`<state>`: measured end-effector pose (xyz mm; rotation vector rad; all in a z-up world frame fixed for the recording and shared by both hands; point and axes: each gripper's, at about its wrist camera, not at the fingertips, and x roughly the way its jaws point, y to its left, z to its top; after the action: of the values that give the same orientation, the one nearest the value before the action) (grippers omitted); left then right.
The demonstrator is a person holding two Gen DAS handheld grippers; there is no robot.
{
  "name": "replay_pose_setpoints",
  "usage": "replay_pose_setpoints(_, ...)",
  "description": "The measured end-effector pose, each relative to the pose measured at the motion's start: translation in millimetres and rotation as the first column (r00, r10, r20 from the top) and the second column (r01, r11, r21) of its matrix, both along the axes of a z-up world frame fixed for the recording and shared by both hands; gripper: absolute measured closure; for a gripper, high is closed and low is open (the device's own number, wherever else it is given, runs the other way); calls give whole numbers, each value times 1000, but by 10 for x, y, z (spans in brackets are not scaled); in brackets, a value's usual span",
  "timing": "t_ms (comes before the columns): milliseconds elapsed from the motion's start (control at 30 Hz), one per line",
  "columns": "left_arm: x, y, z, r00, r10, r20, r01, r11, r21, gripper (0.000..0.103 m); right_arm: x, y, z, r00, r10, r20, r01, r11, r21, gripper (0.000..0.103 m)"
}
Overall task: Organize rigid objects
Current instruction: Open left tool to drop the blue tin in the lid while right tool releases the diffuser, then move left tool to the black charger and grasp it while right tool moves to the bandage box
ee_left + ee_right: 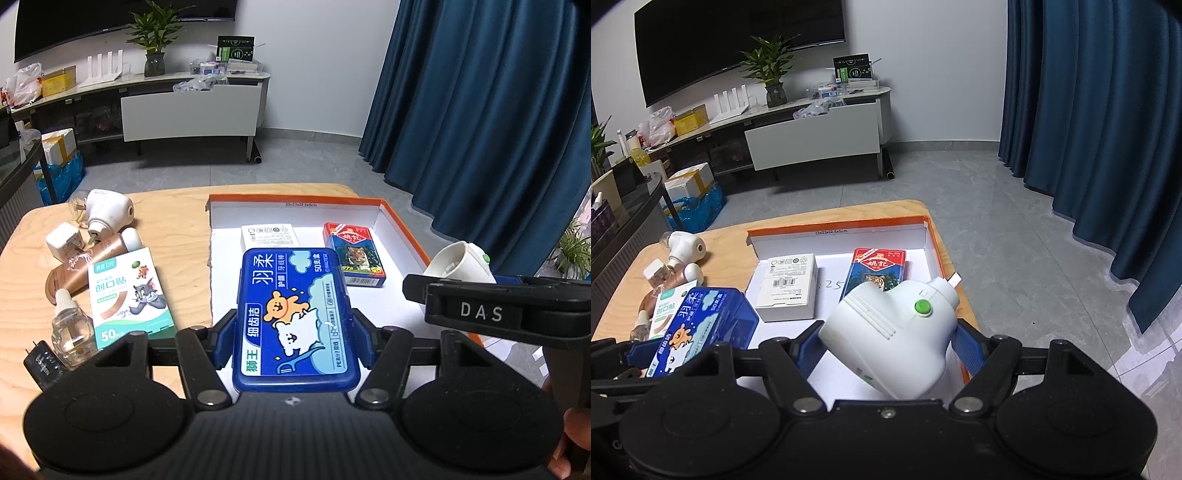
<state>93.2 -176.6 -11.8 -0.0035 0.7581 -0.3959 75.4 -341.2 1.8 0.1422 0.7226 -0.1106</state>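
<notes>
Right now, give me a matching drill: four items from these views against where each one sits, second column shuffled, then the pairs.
Items
1. blue floss-pick case
2. white plug-in device with green button
3. tiger card box
4. cartoon bandage box

Places
A. lying on the wooden table, left of the tray
B. between the pads of the right hand-held gripper
C. lying in the orange-rimmed tray
D. between the pads of the left hand-held gripper

Pairs: 1-D, 2-B, 3-C, 4-A
</notes>
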Motion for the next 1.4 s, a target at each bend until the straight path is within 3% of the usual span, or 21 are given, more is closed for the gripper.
replay_pose_setpoints(533,170,-113,-162,997,-25,-72,25,1000,-11,40,291,-70,-151,998,7,-58,-6,1000,21,15)
replay_pose_setpoints(733,243,-283,-246,991,-80,-105,77,997,-32,40,286,-169,-96,999,-27,-29,28,999,29,13)
replay_pose_setpoints(767,249,-288,-257,990,-89,-107,84,995,-53,38,280,-193,-82,999,-34,-26,35,999,35,13)
replay_pose_setpoints(867,237,-293,-261,986,-119,-118,109,990,-85,13,234,-203,-17,998,-55,-7,55,998,18,12)
replay_pose_setpoints(1033,143,-162,-126,992,-93,-80,85,992,-90,12,124,-136,133,997,-64,43,65,998,-26,12)
replay_pose_setpoints(1133,84,-52,-4,998,-60,-33,59,997,-46,12,64,-83,205,996,-67,67,69,997,-33,11)
replay_pose_setpoints(1400,7,470,176,998,52,-30,-52,999,2,12,-60,266,286,997,-4,78,4,1000,-4,10)
